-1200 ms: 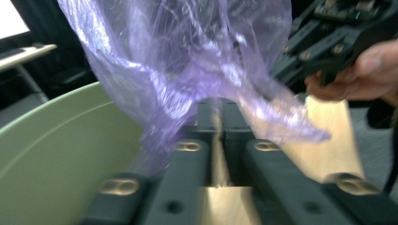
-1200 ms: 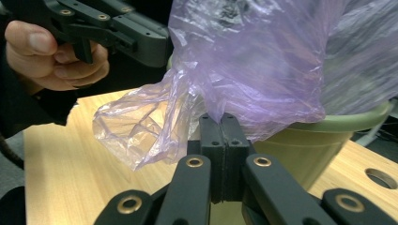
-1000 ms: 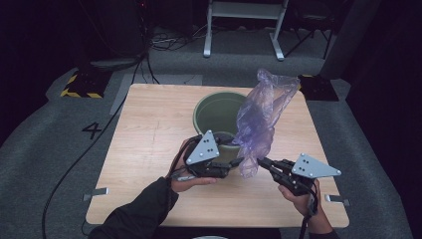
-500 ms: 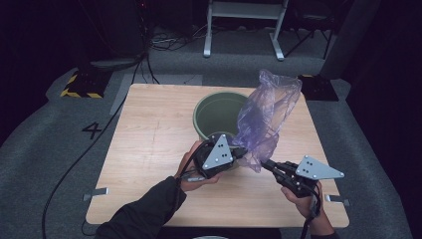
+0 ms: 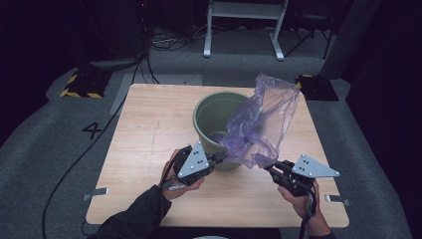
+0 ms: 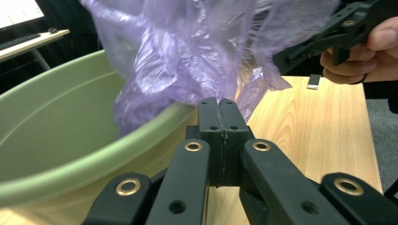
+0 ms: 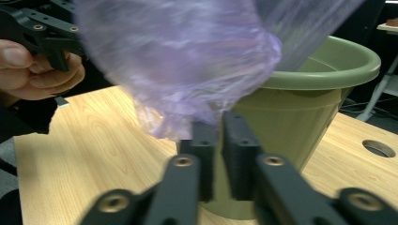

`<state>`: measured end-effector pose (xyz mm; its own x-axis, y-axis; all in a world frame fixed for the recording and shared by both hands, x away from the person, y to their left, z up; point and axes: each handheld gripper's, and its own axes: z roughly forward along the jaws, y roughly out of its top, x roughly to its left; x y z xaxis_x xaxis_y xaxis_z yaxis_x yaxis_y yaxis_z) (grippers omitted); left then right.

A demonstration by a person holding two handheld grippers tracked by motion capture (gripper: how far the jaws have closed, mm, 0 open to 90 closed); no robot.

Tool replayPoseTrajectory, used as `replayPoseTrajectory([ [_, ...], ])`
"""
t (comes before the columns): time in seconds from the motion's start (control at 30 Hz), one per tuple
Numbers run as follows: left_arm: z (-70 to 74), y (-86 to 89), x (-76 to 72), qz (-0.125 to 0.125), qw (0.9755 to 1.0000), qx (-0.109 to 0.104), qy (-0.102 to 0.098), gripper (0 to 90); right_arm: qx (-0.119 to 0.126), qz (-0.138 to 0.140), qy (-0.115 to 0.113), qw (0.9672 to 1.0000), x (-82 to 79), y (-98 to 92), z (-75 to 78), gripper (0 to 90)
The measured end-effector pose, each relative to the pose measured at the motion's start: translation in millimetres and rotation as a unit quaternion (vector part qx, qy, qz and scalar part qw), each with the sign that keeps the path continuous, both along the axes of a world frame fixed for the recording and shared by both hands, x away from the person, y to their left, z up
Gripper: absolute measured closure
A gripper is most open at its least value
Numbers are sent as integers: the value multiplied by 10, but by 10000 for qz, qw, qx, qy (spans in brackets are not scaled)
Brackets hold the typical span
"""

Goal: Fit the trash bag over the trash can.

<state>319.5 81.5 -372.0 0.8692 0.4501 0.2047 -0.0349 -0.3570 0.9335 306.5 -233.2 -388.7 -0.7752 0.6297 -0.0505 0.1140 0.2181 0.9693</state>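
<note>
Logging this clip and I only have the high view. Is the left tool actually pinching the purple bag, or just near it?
Observer: The left tool has its jaws pressed together, with the purple bag rising from between their tips.
Operator: And the right tool?
Observer: In the right gripper view the right tool shows a narrow gap between its jaws; the bag's edge sits at their tips, but a grip can't be confirmed.
Operator: Anything in the table beyond the bucket?
Observer: Yes, a round hole in the tabletop, past the green bucket.

Left gripper [image 5: 219,158] now nearer the green bucket's [image 5: 209,107] rim, jaws pinched on the purple bag [image 5: 263,119].
</note>
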Motion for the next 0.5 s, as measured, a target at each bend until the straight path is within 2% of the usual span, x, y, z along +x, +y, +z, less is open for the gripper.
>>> replayPoseTrajectory([
  [0.07,-17,19,-9,-6,10000,-6,14,899,-78,-38,-57,9999,-20,26,9,719],
  [0.2,-51,20,-40,-23,10000,-3,3,900,-98,-114,-113,9998,-79,44,93,423],
  [0.33,-111,7,-27,-8,10000,48,64,900,25,-241,-278,9993,-173,24,221,231],
  [0.5,-160,-32,-17,-39,9999,112,105,900,117,-277,-525,9982,-282,11,416,206],
])
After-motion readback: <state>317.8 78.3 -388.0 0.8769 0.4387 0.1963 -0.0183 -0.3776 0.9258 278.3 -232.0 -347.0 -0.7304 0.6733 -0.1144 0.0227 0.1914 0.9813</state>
